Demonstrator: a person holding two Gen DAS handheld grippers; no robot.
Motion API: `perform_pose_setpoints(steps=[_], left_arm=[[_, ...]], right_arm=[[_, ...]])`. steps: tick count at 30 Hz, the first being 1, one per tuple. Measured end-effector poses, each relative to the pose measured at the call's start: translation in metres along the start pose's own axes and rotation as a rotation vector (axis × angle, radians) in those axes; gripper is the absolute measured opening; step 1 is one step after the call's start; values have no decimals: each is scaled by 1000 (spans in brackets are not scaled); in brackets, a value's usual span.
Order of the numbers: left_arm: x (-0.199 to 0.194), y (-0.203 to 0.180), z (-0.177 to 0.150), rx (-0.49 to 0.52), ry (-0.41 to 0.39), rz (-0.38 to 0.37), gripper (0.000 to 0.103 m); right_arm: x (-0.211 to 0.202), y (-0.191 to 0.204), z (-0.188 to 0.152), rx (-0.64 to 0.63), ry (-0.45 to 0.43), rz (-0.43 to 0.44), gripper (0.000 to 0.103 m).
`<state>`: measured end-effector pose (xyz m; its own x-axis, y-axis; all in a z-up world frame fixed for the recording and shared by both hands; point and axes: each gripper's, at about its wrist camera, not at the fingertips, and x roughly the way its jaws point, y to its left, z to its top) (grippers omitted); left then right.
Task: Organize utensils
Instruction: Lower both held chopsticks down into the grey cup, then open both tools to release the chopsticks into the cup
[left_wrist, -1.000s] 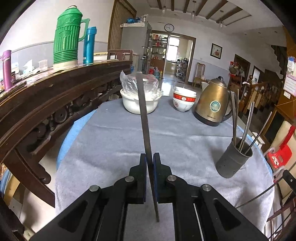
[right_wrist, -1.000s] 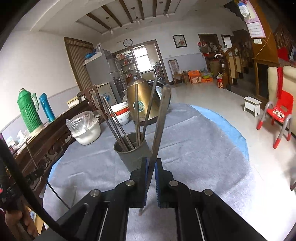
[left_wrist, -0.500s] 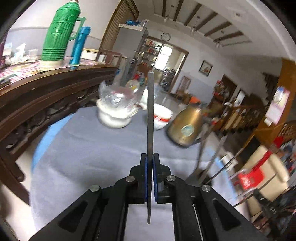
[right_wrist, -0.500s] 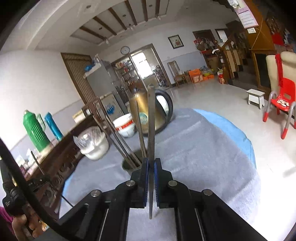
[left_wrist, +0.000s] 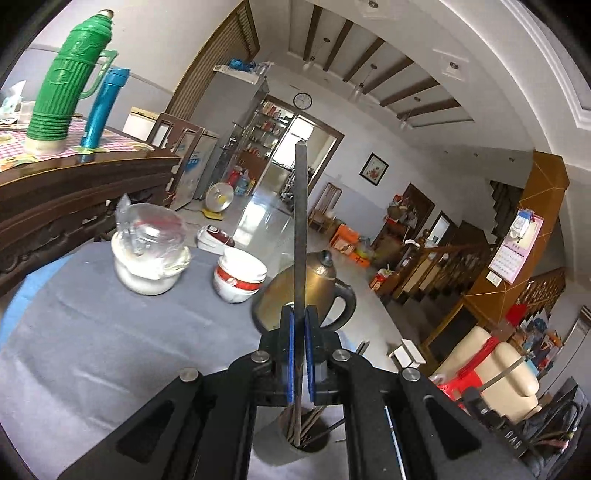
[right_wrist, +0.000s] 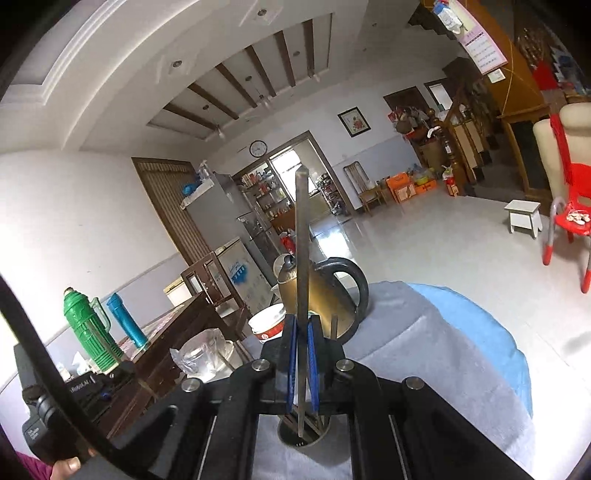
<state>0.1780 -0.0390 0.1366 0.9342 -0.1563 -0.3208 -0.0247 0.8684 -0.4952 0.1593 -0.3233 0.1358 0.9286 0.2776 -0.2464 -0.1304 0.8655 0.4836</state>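
My left gripper (left_wrist: 299, 354) is shut on a long metal utensil (left_wrist: 301, 221) that stands upright, its lower end inside the grey utensil cup (left_wrist: 295, 443) below the jaws. My right gripper (right_wrist: 300, 360) is shut on another long metal utensil (right_wrist: 302, 240), also upright, its lower end in the same grey cup (right_wrist: 303, 437) directly beneath. The cup holds several other metal utensils and stands on the grey tablecloth (left_wrist: 92, 332).
A brass kettle (left_wrist: 317, 284) stands just behind the cup, also in the right wrist view (right_wrist: 325, 291). A red-and-white bowl (left_wrist: 240, 277) and a plastic-covered white bowl (left_wrist: 147, 258) sit further left. A dark wooden sideboard (left_wrist: 74, 192) with a green thermos (left_wrist: 66, 88) flanks the table.
Both grippers have swung in over the grey cup and tilted up, bringing each utensil upright. The utensils' lower ends now sit in the cup.
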Motion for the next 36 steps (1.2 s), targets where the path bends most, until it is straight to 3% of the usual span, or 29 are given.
perform_pose_setpoints(steps=[9,22,23,25,27,28,29,30,31,32,33,36], left_arm=[[49,-24,-32,86,64,9,6],[90,-12,-64,159,195,47,7],[91,-11,-66,162,205,56,11],[90,-8,-65,152,226,67,47],[81,-4,-61,139,194,73,53],[77,-3,-59,140,184,77,54],[74,-2,-56,141,185,77,55],[70,-1,-53,139,183,76,55],[66,0,-49,139,176,75,56],[60,2,-47,140,164,79,57],[54,4,-44,143,153,89,61],[37,11,-42,171,136,124,69]], right_arm=[[37,-4,-20,-47,54,-41,6],[80,-5,-57,-118,211,-55,7],[82,-5,-60,-121,224,-60,8],[86,-9,-61,-115,259,-62,8],[83,-12,-60,-115,269,-67,9],[81,-13,-59,-117,267,-75,11],[80,-12,-59,-117,265,-78,19],[75,-13,-56,-109,258,-76,33],[71,-13,-56,-103,250,-76,40],[66,-13,-52,-94,237,-78,56],[57,-13,-48,-90,209,-83,60],[40,-10,-44,-89,169,-104,61]])
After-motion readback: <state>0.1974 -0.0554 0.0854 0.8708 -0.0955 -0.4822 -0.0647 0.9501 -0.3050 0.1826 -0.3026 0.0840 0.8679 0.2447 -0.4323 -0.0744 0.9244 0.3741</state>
